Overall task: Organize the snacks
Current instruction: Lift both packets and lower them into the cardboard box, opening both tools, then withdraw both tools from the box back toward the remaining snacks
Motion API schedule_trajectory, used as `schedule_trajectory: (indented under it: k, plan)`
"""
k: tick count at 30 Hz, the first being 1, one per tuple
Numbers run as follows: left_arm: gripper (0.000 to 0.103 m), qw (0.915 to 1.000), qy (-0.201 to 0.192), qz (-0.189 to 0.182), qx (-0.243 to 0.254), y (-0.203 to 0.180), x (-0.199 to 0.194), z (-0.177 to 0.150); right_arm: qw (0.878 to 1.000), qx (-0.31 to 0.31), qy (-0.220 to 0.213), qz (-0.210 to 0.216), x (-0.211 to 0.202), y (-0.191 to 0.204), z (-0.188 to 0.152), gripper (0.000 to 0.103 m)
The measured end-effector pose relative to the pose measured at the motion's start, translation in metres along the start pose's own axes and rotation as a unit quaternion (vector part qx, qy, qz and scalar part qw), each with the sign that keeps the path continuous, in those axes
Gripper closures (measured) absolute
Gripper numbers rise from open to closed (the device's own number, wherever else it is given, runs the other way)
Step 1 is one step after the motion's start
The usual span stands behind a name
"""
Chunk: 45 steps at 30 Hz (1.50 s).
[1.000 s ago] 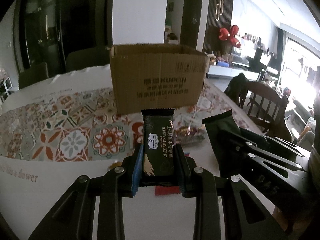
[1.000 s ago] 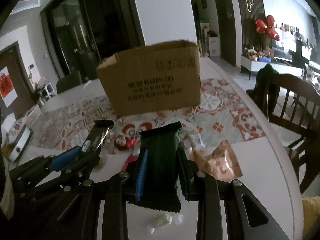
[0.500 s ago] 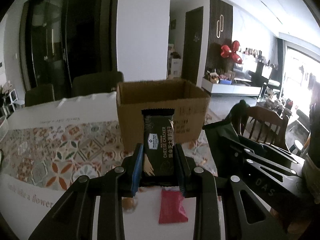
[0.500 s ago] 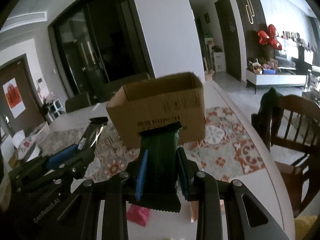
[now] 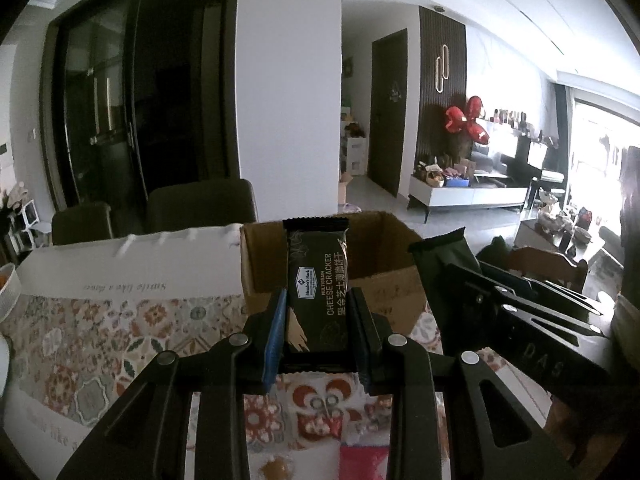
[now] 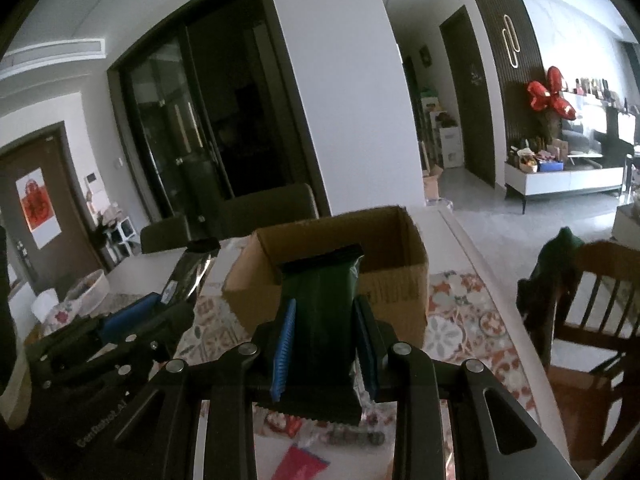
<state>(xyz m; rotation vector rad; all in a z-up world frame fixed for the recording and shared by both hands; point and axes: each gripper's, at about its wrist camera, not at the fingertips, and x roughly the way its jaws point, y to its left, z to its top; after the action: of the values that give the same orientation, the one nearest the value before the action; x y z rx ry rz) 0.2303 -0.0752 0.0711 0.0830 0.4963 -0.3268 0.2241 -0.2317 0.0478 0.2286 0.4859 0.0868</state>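
My left gripper [image 5: 317,312] is shut on a dark cheese cracker packet [image 5: 318,280], held upright in front of the open cardboard box [image 5: 384,252]. My right gripper [image 6: 324,320] is shut on a dark green snack packet [image 6: 320,312], also upright before the same box [image 6: 396,280]. Both packets rise above the box's near rim. In the left wrist view the right gripper [image 5: 480,288] with its green packet [image 5: 444,256] shows at the right. In the right wrist view the left gripper [image 6: 152,312] with its packet [image 6: 188,272] shows at the left.
The box stands on a patterned tablecloth [image 5: 100,332]. Loose snacks lie below the grippers, among them a pink packet [image 6: 300,460] and a small round sweet [image 5: 276,470]. A wooden chair [image 6: 592,304] stands at the table's right; dark chairs [image 5: 200,208] behind it. A white bowl [image 6: 86,286] sits far left.
Both grippers have risen with their packets and moved toward the box. The box's open top now shows where before only its front face was seen.
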Motion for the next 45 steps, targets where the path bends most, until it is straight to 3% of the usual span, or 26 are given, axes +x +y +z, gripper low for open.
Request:
schedule_trajectory:
  k: [13, 23, 30, 35, 38, 45]
  plan:
    - [0.073, 0.9998, 0.022, -0.002, 0.002, 0.010, 0.052, 0.053, 1.000, -0.020, 0.019, -0.004, 0.054, -0.008, 0.057, 0.073]
    - [0.073, 0.9977, 0.066, 0.002, -0.014, 0.017, 0.107, 0.069, 0.998, -0.022, 0.050, -0.024, 0.102, -0.024, 0.084, 0.073]
    - [0.072, 0.9943, 0.103, -0.006, -0.026, 0.019, 0.143, 0.068, 0.996, -0.013, 0.078, -0.029, 0.132, -0.035, 0.082, 0.073]
    - [0.050, 0.9940, 0.104, 0.014, -0.031, 0.021, 0.151, 0.063, 0.994, -0.018, 0.095, -0.047, 0.146, -0.040, 0.079, 0.072]
    - [0.045, 0.9940, 0.102, 0.020, -0.033, 0.024, 0.146, 0.058, 0.994, -0.023, 0.093, -0.058, 0.146, -0.040, 0.076, 0.060]
    - [0.034, 0.9954, 0.086, 0.028, -0.030, 0.021, 0.118, 0.047, 0.995, -0.033, 0.083, -0.051, 0.122, -0.034, 0.061, 0.058]
